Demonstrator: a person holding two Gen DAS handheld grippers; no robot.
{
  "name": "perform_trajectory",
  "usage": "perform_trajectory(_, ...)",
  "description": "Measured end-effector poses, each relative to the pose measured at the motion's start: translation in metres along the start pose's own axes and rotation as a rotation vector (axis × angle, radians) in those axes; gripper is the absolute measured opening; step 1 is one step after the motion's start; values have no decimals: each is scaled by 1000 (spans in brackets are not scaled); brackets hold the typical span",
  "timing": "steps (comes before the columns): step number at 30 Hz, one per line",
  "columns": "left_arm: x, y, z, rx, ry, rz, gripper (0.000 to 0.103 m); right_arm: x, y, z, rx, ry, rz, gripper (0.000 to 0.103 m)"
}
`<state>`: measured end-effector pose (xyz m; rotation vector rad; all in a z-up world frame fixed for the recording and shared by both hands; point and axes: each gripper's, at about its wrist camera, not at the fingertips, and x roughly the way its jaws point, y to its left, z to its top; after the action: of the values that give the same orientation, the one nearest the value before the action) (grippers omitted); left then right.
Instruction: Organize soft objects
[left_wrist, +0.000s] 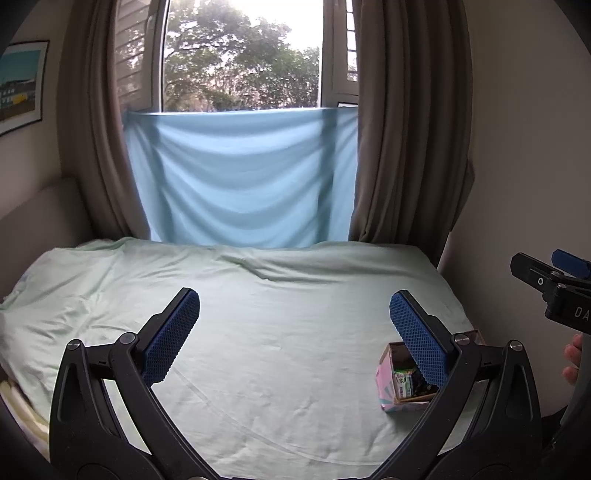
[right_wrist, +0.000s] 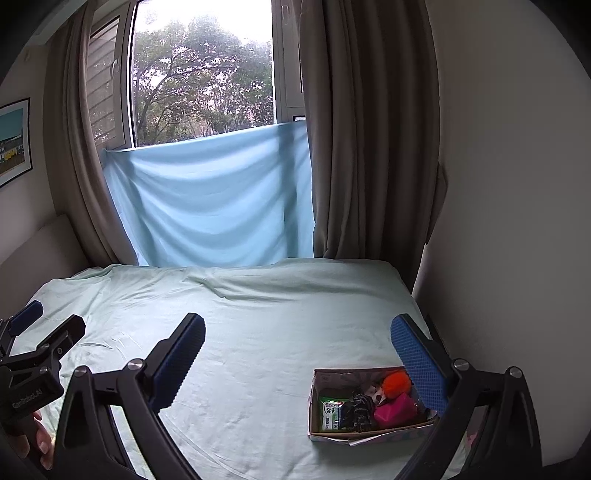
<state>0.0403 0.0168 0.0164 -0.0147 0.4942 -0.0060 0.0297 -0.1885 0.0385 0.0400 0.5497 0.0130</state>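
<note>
A small open cardboard box (right_wrist: 317, 406) sits on the bed near its right edge. Inside lie an orange pompom (right_wrist: 397, 382), a pink soft object (right_wrist: 395, 408), a dark patterned item (right_wrist: 356, 408) and a green-white tissue pack (right_wrist: 330, 411). My right gripper (right_wrist: 297, 341) is held open above the bed, its right finger over the box's right end. The same box (left_wrist: 386, 382) shows partly behind my left gripper's right finger. My left gripper (left_wrist: 293, 315) is open over the sheet, holding nothing. The other tool shows at each view's edge.
A pale green sheet (left_wrist: 258, 332) covers the bed. Behind it hang a light blue cloth (left_wrist: 243, 184) and brown curtains (left_wrist: 402, 147) under a window. A beige wall (right_wrist: 509, 221) stands close on the right, a padded headboard (left_wrist: 40, 218) on the left.
</note>
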Motion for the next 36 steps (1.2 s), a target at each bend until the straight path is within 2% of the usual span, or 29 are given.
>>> perform_trajectory(11,-6,3,-1,-14,-17,8,103,0,1,3,-2,-10,4,100)
perform_trajectory(36,-17,5,11,19,-106,97,103,4,-2,4,-7,-13,11,100)
